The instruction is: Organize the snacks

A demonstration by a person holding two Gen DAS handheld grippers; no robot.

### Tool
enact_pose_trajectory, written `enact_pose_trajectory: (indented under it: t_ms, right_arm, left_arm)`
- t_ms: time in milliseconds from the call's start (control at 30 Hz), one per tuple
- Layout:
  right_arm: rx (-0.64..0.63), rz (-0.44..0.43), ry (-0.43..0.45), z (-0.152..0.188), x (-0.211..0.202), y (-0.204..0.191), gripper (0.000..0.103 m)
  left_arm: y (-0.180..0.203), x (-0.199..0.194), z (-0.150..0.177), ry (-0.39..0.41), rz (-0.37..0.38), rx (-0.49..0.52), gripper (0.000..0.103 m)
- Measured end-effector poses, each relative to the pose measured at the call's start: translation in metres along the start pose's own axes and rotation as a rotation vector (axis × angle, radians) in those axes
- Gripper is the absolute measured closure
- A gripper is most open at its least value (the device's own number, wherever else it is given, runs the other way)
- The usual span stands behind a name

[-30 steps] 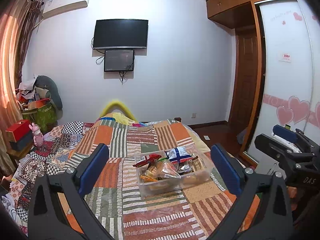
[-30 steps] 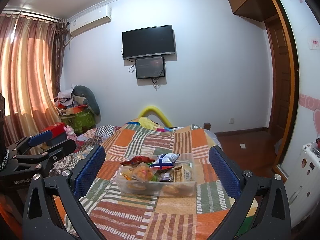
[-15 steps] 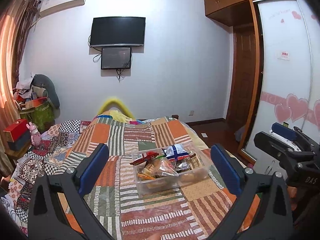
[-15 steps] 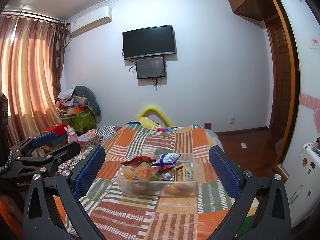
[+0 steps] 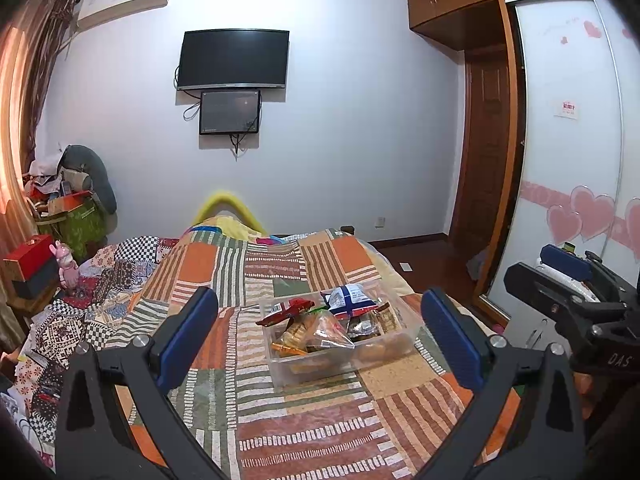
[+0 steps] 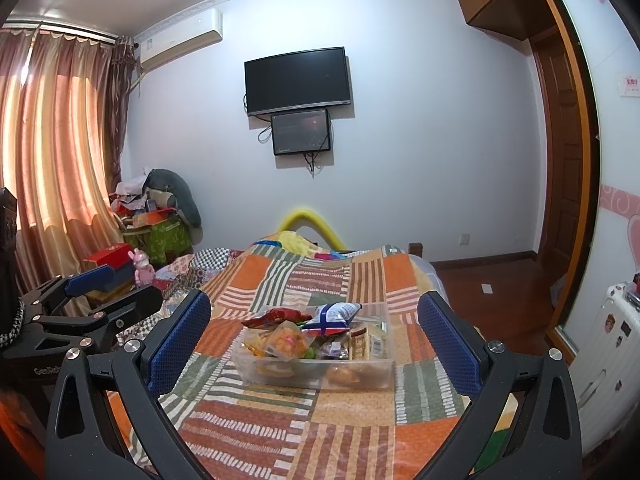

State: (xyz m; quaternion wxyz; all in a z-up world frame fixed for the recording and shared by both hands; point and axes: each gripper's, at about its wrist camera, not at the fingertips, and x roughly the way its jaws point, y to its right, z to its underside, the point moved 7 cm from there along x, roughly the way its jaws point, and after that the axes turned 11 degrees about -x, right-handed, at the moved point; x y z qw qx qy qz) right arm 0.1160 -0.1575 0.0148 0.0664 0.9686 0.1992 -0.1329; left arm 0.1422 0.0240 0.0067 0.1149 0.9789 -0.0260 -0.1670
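L gripper [image 5: 320, 338] & R gripper [image 6: 314, 336] both spread wide, empty, short of clear bin [image 6: 360, 368] at 12 o'clock. Risk: loosely heaped packets [image 6: 332, 314] sliding off if bin rim nudged on soft quilt [image 6: 360, 432].

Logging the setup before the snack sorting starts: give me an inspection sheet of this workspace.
Surface: patchwork quilt on a bed, bare around the bin.
Job's things: clear plastic bin on the quilt, heaped with snack packets; red packet and blue-and-white packet on top.
Clutter: piled bags and boxes by the curtain; pink toy.
Grippers: left tongs open, empty; right tongs open, empty; both short of the bin.
Cables: loose wires under the wall screens.
Surroundings: air conditioner, wardrobe, wooden door.
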Motion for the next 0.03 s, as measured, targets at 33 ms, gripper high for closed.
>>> enact_pose_trajectory:
  t_ms: [33]
  right_arm:
    - [-0.001, 0.0, -0.002, 0.0005, 0.0003, 0.0002, 0.0]
  left_arm:
    - [-0.0009, 0.0005, 0.0005, -0.002, -0.001, -0.002, 0.0]
